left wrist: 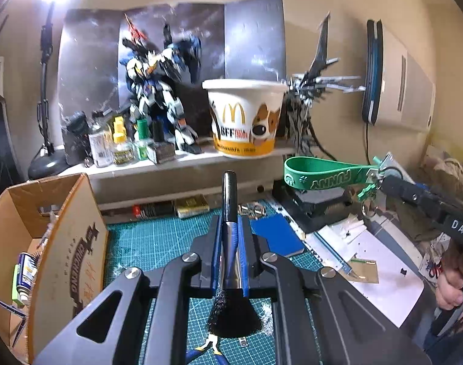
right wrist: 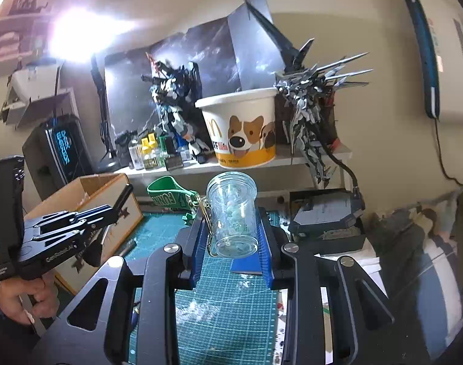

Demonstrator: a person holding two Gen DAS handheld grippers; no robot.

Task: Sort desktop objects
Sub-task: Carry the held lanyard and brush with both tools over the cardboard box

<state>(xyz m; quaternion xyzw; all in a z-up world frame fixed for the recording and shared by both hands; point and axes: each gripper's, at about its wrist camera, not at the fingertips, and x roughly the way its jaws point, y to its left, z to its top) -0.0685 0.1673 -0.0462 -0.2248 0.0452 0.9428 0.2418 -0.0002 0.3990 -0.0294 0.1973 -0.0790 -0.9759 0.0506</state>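
Black-bristled brush with a black handle and silver metal ferrule (left wrist: pixel 230 228) is seen clamped at the ferrule between the blue-padded fingers of the left gripper (left wrist: pixel 230 243), handle pointing forward and bristles fanned back toward the camera. It is held in the air above the green gridded cutting mat (left wrist: pixel 158 243), just right of the open brown cardboard box (left wrist: pixel 64 243). Inside that box a small spray can with a pale green cap (left wrist: pixel 23 276) is visible.

Between the blue pads of the right gripper (right wrist: pixel 233 237) a clear plastic jar with pale green pieces inside (right wrist: pixel 233 210) is gripped by its sides, its ribbed mouth pointing forward. A gold clasp (right wrist: pixel 205 213) hangs at the jar's left side and joins it to a green rubber strap with raised lettering (right wrist: pixel 167 194), which juts out to the left of the jar. In the left wrist view the same strap (left wrist: pixel 322 176) is seen held level above the mat's right edge, at the tip of the right gripper.

Beyond the mat, a white and yellow paper bucket printed with a cartoon dog (left wrist: pixel 243 118) stands on a white shelf (left wrist: pixel 186 164). Left of the bucket a white and blue robot model (left wrist: pixel 158 91) and a cluster of small bottles (left wrist: pixel 119 143) are placed; right of it a grey spiky model (right wrist: pixel 310 106) is perched. On the mat below the bucket a blue flat pad (left wrist: pixel 277 234) is lying.
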